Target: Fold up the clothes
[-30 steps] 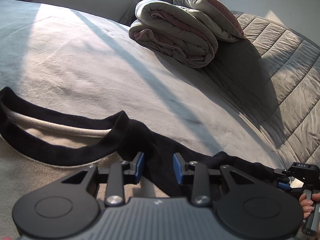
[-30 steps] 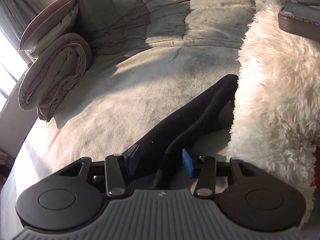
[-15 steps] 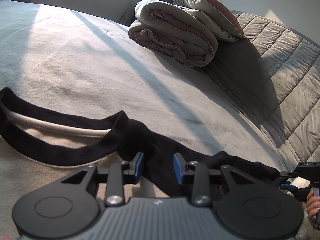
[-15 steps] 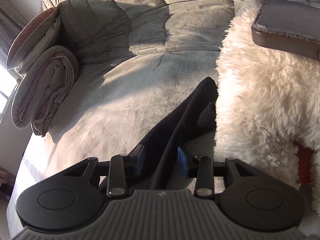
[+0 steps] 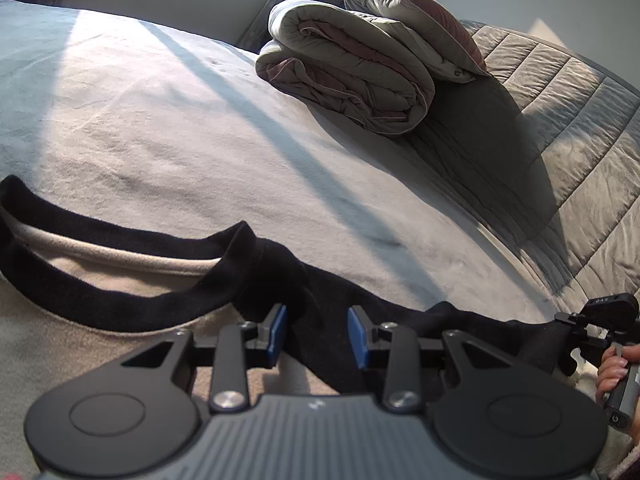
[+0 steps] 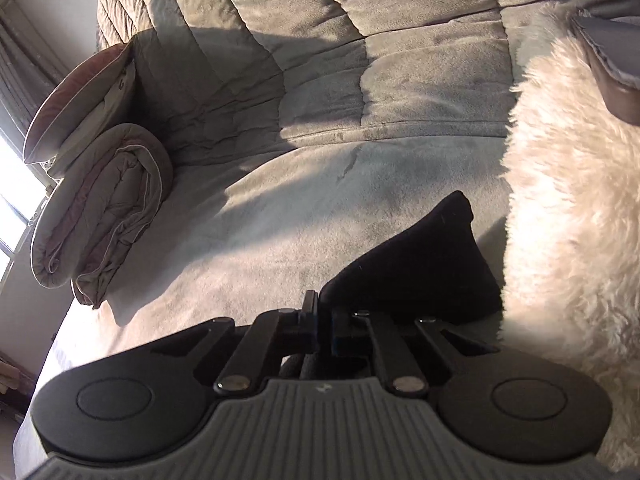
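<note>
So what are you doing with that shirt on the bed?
A person is folding a beige top with black sleeves spread on the bed, using a hand-held gripper in each hand. The right hand-held gripper has just closed its jaws on the end of the black sleeve, beside a fluffy white blanket. The left hand-held gripper sits open near the collar, with the shoulder fabric between its fingers, not yet pinched.

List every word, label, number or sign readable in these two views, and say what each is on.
No text can be read for certain.
Small light print on the right hand-held gripper, atop its black housing: too small and blurred.
Round mark on its handle base: unclear.
Tiny pale logo on each gripper body: illegible.
</note>
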A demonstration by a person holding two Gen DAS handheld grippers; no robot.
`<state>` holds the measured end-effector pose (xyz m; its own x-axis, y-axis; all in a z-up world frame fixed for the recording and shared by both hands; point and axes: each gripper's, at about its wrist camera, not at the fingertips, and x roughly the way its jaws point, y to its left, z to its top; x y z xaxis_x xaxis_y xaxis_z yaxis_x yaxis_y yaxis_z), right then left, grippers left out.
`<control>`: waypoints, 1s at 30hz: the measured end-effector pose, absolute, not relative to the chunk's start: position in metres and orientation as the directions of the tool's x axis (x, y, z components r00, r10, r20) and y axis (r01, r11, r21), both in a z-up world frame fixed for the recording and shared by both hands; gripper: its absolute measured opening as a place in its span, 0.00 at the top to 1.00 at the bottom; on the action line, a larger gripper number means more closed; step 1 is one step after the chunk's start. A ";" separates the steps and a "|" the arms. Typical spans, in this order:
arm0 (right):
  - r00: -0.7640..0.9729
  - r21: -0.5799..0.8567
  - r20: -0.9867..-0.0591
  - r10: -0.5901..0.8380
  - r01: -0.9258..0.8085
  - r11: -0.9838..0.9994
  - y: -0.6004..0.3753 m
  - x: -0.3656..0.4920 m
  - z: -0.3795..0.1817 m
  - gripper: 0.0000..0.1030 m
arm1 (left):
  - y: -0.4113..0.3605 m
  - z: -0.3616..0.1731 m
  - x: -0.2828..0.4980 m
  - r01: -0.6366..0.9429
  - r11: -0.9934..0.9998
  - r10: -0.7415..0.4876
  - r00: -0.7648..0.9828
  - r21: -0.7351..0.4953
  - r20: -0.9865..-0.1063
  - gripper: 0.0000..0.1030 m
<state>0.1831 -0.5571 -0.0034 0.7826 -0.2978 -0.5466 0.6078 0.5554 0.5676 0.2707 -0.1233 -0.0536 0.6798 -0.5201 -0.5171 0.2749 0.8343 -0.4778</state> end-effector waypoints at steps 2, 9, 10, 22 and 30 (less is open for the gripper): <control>0.815 0.581 -0.500 -0.293 0.567 0.584 -0.556 0.186 0.011 0.93 | -0.124 -0.054 0.271 0.276 0.836 -0.519 0.681 -0.475 -0.517 0.66; 0.725 0.395 -0.591 -0.352 0.641 0.658 -0.550 0.183 0.025 0.93 | -0.123 -0.054 0.271 0.275 0.836 -0.518 0.681 -0.475 -0.518 0.66; 0.667 0.309 -0.646 -0.372 0.674 0.671 -0.548 0.185 0.018 0.93 | -0.123 -0.053 0.271 0.275 0.836 -0.518 0.681 -0.475 -0.518 0.66; 0.581 0.157 -0.756 -0.301 0.607 0.779 -0.536 0.169 0.019 0.72 | -0.124 -0.054 0.271 0.275 0.837 -0.517 0.681 -0.473 -0.518 0.66; 0.549 -0.021 -0.739 -0.390 0.560 0.828 -0.569 0.202 0.040 0.53 | -0.126 -0.054 0.270 0.282 0.843 -0.511 0.685 -0.458 -0.519 0.64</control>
